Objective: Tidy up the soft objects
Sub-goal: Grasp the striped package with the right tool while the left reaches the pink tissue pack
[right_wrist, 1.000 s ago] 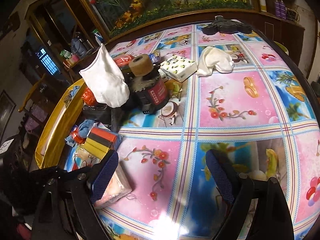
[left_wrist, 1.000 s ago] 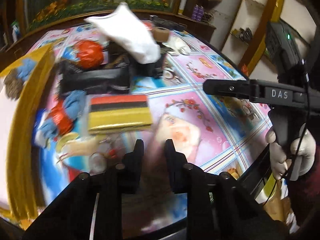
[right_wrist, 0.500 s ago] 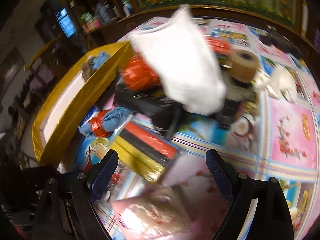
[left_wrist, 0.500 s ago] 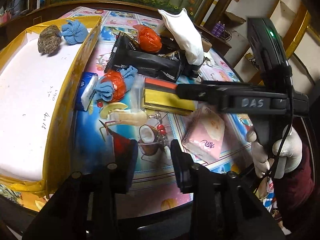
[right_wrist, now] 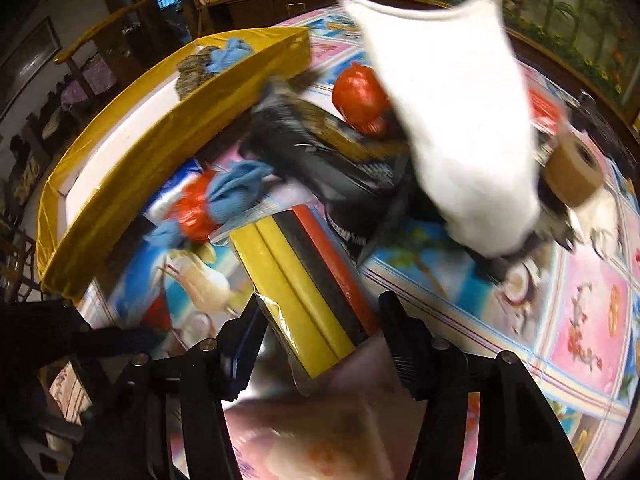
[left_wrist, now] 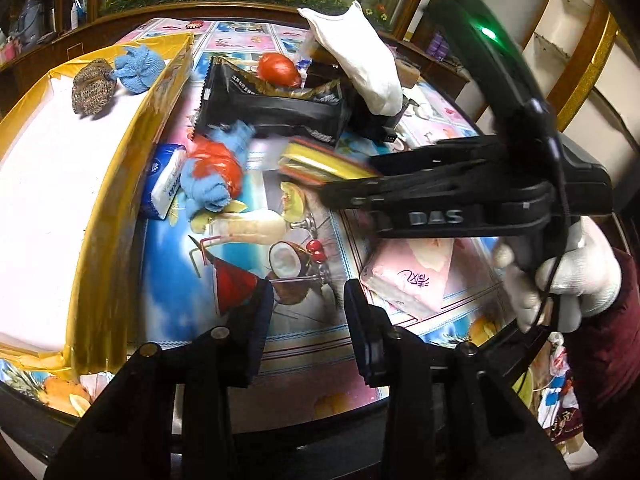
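right gripper straddles the sponge pack, left gripper idle over the table

right gripper (right_wrist: 320, 332): jaws apart, one finger on each side of the near end of the striped sponge pack (right_wrist: 308, 280). pack is wrapped in clear film, yellow, black and red bands, lying on the table (right_wrist: 580, 300). contact between pads and pack cannot be told; view is motion-blurred. from the left wrist view the right gripper (left_wrist: 332, 196) reaches in from the right, held by a white-gloved hand (left_wrist: 560, 276), its tip at the sponge pack (left_wrist: 316, 160).

left gripper (left_wrist: 308, 312): jaws apart, nothing between them, hovering over the near edge of the table (left_wrist: 240, 240) with its printed fruit-and-drink cloth.

pink tissue pack (left_wrist: 408, 276) lies just right of the left gripper's fingers, beneath the right gripper's body.

yellow-rimmed tray (left_wrist: 120, 184) sits on the left with a white floor; a brown knit scrubber (left_wrist: 93, 88) and a blue cloth bundle (left_wrist: 138, 68) touch each other in its far corner.

outside the tray, just beside its wall: a blue-and-white tissue packet (left_wrist: 168, 184), touching a red-and-blue cloth bundle (left_wrist: 214, 174). behind these a black foil bag (left_wrist: 272, 104), a red ball-like item (left_wrist: 278, 70), and a white cloth bag (left_wrist: 360, 60) standing tilted above the pile. a brown tape roll (right_wrist: 574, 176) sits just right of the white bag.
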`<state>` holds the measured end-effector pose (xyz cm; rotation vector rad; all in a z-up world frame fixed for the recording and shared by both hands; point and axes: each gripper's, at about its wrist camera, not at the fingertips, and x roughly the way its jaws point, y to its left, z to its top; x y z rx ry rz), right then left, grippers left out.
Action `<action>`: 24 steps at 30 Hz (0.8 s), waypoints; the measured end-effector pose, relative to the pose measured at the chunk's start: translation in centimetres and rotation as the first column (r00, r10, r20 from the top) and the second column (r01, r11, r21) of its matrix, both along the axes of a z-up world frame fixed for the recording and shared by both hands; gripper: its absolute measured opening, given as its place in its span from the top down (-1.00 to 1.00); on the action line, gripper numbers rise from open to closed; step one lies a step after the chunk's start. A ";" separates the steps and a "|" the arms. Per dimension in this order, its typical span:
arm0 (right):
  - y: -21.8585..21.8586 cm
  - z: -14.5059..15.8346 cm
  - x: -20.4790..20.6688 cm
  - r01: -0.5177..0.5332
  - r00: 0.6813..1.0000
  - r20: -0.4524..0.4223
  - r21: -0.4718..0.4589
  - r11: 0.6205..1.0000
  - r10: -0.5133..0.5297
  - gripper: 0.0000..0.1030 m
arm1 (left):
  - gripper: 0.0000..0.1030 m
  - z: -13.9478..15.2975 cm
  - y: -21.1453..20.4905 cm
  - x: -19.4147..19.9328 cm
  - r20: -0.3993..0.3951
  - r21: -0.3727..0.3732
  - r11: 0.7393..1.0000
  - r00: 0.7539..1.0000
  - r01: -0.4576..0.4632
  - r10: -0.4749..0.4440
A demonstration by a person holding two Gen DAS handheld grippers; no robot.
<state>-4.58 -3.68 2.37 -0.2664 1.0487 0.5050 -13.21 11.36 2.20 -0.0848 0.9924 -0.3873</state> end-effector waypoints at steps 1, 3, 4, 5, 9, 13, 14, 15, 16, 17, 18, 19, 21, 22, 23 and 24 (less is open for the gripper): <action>-0.7 -0.1 -0.1 0.013 1.000 0.003 -0.006 1.000 -0.013 -0.09 | 0.34 0.0 -0.4 -0.1 0.007 0.035 0.999 1.000 -0.010 0.009; -2.3 -0.3 -0.4 0.046 0.999 0.012 -0.023 0.999 -0.046 -0.09 | 0.34 0.1 -1.1 -0.4 0.031 0.108 0.994 0.999 -0.025 0.022; -3.0 -0.3 -0.5 0.059 0.998 0.014 -0.024 0.998 -0.059 -0.09 | 0.33 0.2 -1.6 -0.6 0.053 0.161 0.986 0.998 -0.036 0.028; -4.1 -0.3 -0.7 0.076 0.997 0.015 -0.020 0.997 -0.076 -0.09 | 0.22 0.2 -2.0 -0.7 0.075 0.209 0.977 0.997 -0.047 0.032; -8.3 -0.6 -1.3 0.174 0.984 0.043 -0.040 0.984 -0.172 -0.09 | -0.14 0.4 -3.5 -1.1 0.159 0.341 0.937 0.987 -0.081 0.028; -11.8 -0.7 -2.0 0.240 0.970 0.027 0.018 0.971 -0.241 -0.09 | -0.14 0.8 -3.8 -1.2 0.163 0.327 0.943 0.987 -0.067 0.013; -12.7 -0.8 -2.6 0.251 0.968 0.024 0.030 0.968 -0.251 -0.09 | -0.14 1.0 -3.5 -0.9 0.157 0.305 0.950 0.988 -0.059 0.011; -13.4 -0.7 -2.8 0.258 0.966 0.021 0.041 0.965 -0.259 -0.09 | -0.14 1.2 -3.3 -0.7 0.151 0.278 0.959 0.989 -0.051 0.009; -13.9 -0.7 -3.1 0.264 0.964 0.018 0.051 0.963 -0.265 -0.10 | -0.14 1.3 -3.0 -0.7 0.145 0.242 0.969 0.989 -0.038 0.002; -14.4 -0.7 -3.4 0.270 0.962 0.013 0.063 0.961 -0.272 -0.10 | -0.17 1.5 -2.8 -0.6 0.142 0.213 0.977 0.990 -0.022 -0.008; -14.8 -0.7 -3.7 0.276 0.961 0.009 0.075 0.958 -0.277 -0.10 | -0.21 1.7 -2.9 -0.6 0.144 0.193 0.981 0.989 -0.005 -0.023; -15.4 -0.6 -4.2 0.280 0.959 0.004 0.089 0.956 -0.282 -0.10 | -0.33 1.7 -3.1 -0.5 0.153 0.180 0.983 0.987 0.014 -0.042; -16.1 -0.3 -4.8 0.286 0.958 -0.006 0.111 0.952 -0.287 -0.11 | -0.40 2.0 -4.1 -0.3 0.178 0.176 0.983 0.980 0.056 -0.088; -16.1 -0.3 -5.0 0.286 0.958 -0.008 0.117 0.951 -0.287 -0.11 | -0.40 2.1 -4.7 -0.1 0.191 0.184 0.979 0.974 0.087 -0.122; -15.9 -0.4 -5.2 0.285 0.958 -0.012 0.122 0.951 -0.285 -0.11 | -0.40 2.0 -5.5 0.2 0.204 0.206 0.971 0.966 0.119 -0.162; -16.0 -0.3 -5.6 0.282 0.959 -0.017 0.127 0.951 -0.282 -0.12 | -0.40 1.9 -6.3 0.5 0.212 0.231 0.963 0.959 0.141 -0.191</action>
